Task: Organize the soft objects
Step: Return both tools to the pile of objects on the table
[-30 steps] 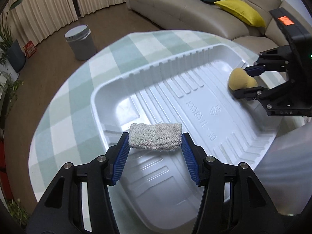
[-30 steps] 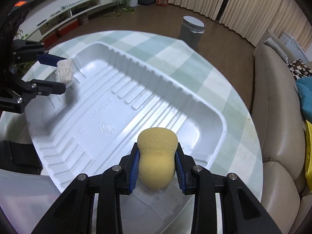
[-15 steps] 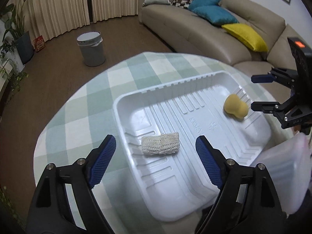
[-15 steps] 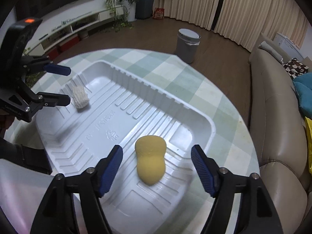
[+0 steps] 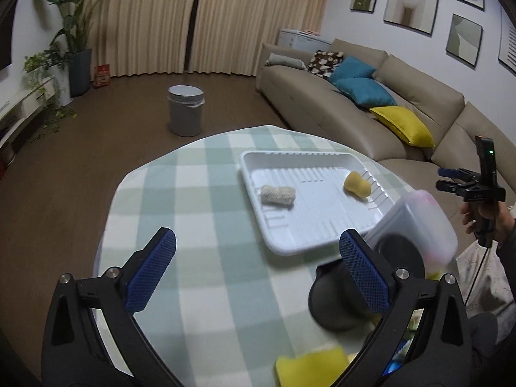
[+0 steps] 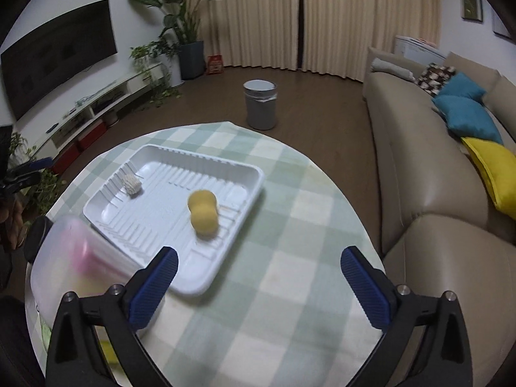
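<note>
Both soft items sit in the white ribbed plastic tray (image 5: pixel 309 222) on the round table with the green-and-white checked cloth (image 5: pixel 200 200). The off-white knitted roll (image 5: pixel 278 195) lies toward the tray's left end in the left wrist view, the yellow peanut-shaped sponge (image 5: pixel 356 185) toward its right end, the two well apart. Neither is touched by a gripper.

Left gripper (image 5: pixel 258 267): blue-padded jaws opening, spread wide, nothing between them, hovering over bare cloth short of the tray. Right gripper (image 6: pixel 258 282): same, jaws opening, wide apart and empty, over the cloth near the tray's near corner.

A translucent plastic container (image 6: pixel 77 264), blurred, with pink and yellow contents, lies at the tray's near edge; touching or not, can't tell. A black round object (image 5: pixel 342 293) sits beside it. A flat yellow item (image 5: pixel 311 367) is at the table's near edge.

Beyond the table: a grey bin (image 5: pixel 186 110) on the brown floor, a beige sofa (image 5: pixel 371 119) with blue and yellow cushions.
</note>
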Demonstrator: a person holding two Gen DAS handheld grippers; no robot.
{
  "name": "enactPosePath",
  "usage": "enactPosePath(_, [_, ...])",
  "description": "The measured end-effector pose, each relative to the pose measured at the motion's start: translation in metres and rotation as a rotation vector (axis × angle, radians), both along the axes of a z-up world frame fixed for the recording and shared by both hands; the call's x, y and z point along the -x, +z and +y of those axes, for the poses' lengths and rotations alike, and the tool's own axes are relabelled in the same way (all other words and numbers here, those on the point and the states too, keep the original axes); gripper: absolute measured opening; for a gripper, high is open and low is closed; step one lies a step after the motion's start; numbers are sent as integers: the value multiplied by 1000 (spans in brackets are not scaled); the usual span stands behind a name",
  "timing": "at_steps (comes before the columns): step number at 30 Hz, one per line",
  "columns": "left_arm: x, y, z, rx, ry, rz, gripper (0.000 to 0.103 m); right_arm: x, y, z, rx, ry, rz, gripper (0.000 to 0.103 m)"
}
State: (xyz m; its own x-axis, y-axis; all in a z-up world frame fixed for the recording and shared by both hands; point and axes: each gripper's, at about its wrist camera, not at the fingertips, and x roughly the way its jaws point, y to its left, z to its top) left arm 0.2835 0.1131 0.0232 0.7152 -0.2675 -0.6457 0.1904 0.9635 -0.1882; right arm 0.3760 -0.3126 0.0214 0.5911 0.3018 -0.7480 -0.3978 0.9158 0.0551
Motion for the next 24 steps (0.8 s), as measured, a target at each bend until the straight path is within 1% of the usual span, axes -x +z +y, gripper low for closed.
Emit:
enactPosePath(4, [39,-1,9,20,38,-19,103,35,7,-13,-43,-48,-39,103])
enactPosePath(7, [67,2,13,47,61,-37,103,72,18,-14,-45,-71,-95,103])
enactPosePath(10, [89,4,13,72,82,-50,103,100,24,-10,-46,-89,-110,103])
enactPosePath(13, [107,-1,7,57,89,-33,103,130,26,-6,-95,-111,-111,103])
enactPosePath(17, [133,-13,1,81,88,-17,103,167,16,3,-161,-149,-89,103])
enactPosePath(19, [148,-21,-4,94,88,-18,103,184,9,7,-177,-171,-85,103])
enactPosePath(23, [179,-35,-19,70,59,-29,103,217,-10,20,-187,-209,-68,103])
enactPosePath(24, [186,-39,-24,75,53,-25,103,228,-15,24,-196,-211,-61,103])
